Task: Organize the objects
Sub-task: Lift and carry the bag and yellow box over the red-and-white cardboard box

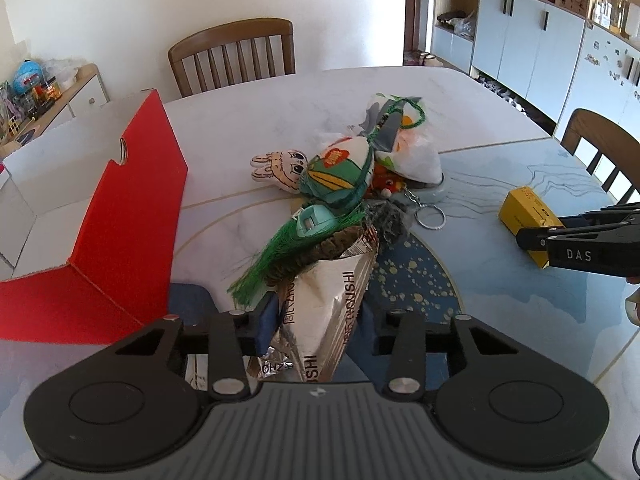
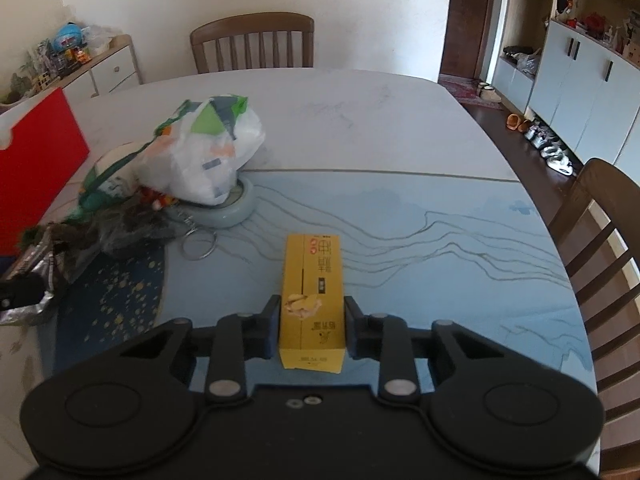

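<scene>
Daylit interior, bright and even; soft glare across the glossy table (image 2: 400, 128) and the silver foil packet (image 1: 320, 320); shadows faint; focus sharp at centre; strong fisheye bowing, dark vignette at corners; cabinets (image 1: 532, 40) stretched.

Each camera sits on its own gripper, close above the table (image 1: 400, 92) and tilted down along the fingers toward the far chair (image 1: 232, 54). The left view looks over the pile of toys (image 1: 320, 176) beside the red box (image 1: 132, 200). The right view sits farther right. Both share the pile, the yellow carton (image 2: 312, 292) (lying nearest the right camera) and the far chair.
</scene>
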